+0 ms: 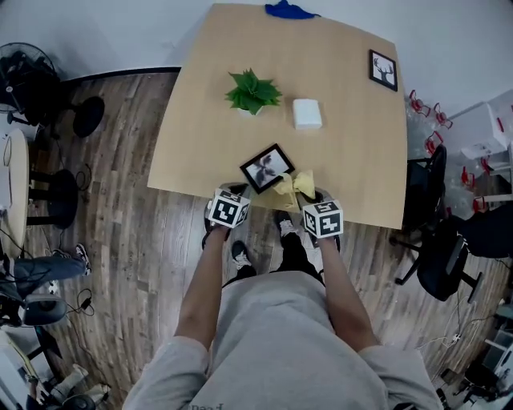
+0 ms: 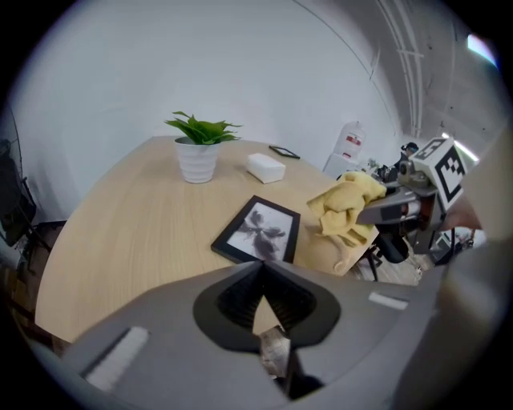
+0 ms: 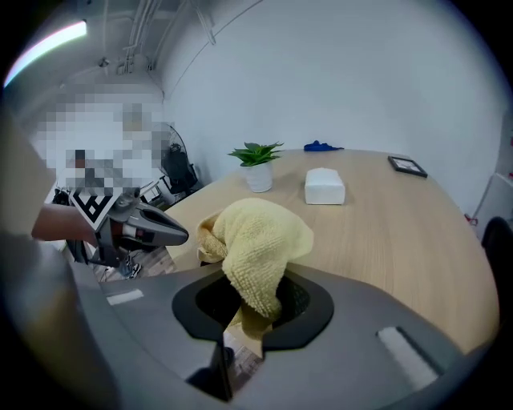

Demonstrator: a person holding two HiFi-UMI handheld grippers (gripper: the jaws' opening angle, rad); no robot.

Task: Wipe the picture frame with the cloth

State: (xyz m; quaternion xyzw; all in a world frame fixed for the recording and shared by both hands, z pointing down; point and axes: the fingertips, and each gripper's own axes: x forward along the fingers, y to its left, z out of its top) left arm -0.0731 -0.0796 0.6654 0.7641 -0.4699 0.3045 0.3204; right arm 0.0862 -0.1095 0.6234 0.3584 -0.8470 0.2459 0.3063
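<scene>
The picture frame [image 1: 268, 168] is lying flat on the wooden table [image 1: 353, 152], close to the edge where the person is standing, with its black border turned at an angle and a dark print facing up. Just to the right of the frame, the right gripper [image 3: 255, 282] is clenching the yellow cloth [image 3: 256, 232] – the fabric is sitting pinched between the two jaws and bunching up above them in a loose, nubbly lump. From the head view, the cloth is hanging right beside the frame's right corner; whether it is touching the frame is not clear. On the near side of the frame, toward its left, the left gripper [image 2: 261, 268] is pointing at it with its jaws closed tip to tip and nothing caught between them (only a sliver of table is showing through the gap behind the tips). Beyond the frame, farther across the table, a small green plant [image 1: 253, 90] in a white ribbed pot is standing upright, and a white box [image 1: 307, 113] is sitting just to the plant's right. Well beyond the frame, toward the far right corner, a second, smaller frame [image 1: 383, 70] is lying flat, and a blue object [image 1: 288, 10] is resting at the far edge – too small to identify.
</scene>
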